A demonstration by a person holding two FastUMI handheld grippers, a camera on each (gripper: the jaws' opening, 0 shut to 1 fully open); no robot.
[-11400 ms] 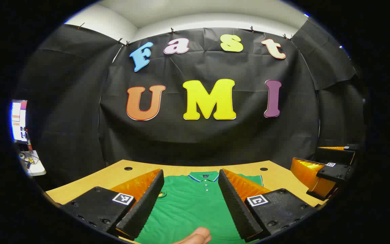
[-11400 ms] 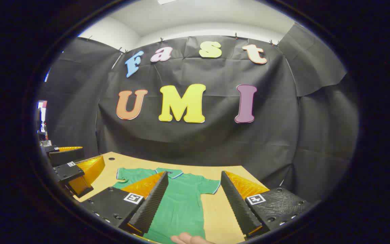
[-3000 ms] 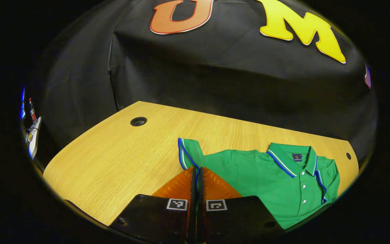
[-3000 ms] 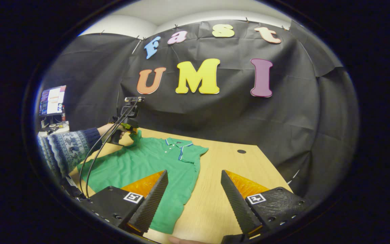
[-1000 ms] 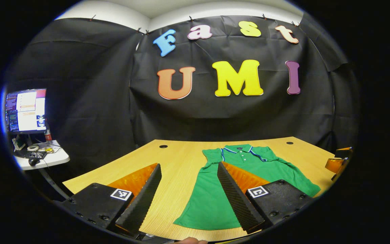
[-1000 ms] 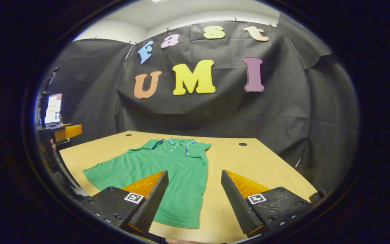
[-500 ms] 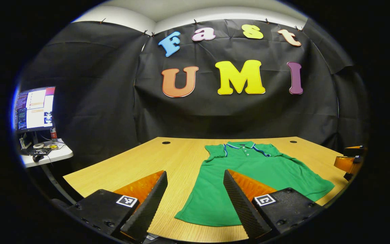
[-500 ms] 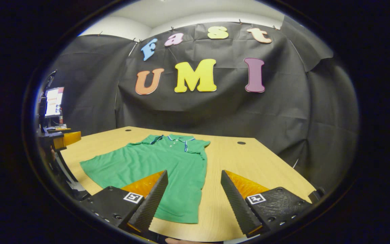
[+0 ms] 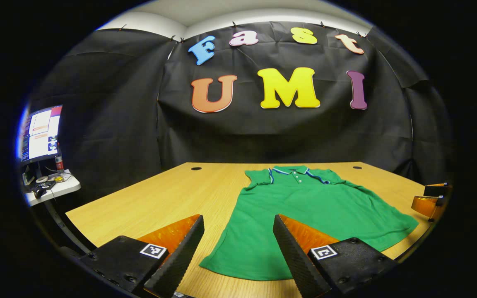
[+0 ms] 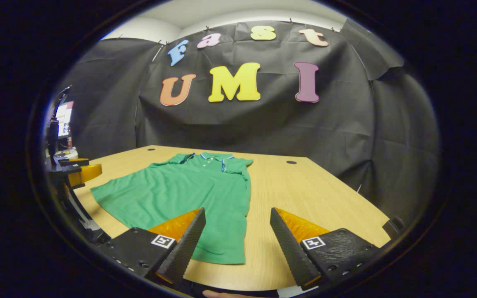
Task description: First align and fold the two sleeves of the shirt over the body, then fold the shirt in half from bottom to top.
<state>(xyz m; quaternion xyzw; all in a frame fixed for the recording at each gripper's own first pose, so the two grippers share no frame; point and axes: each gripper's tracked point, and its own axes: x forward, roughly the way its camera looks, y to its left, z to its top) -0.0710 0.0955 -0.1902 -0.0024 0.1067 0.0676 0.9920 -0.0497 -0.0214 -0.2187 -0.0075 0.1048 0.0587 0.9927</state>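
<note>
Hovering claws (both agape)

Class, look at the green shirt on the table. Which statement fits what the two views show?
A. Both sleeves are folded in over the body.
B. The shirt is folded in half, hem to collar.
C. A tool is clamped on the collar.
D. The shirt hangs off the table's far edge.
A: the green shirt lies flat at full length with both sleeves tucked inward near the collar, and neither open tool touches it.
</note>
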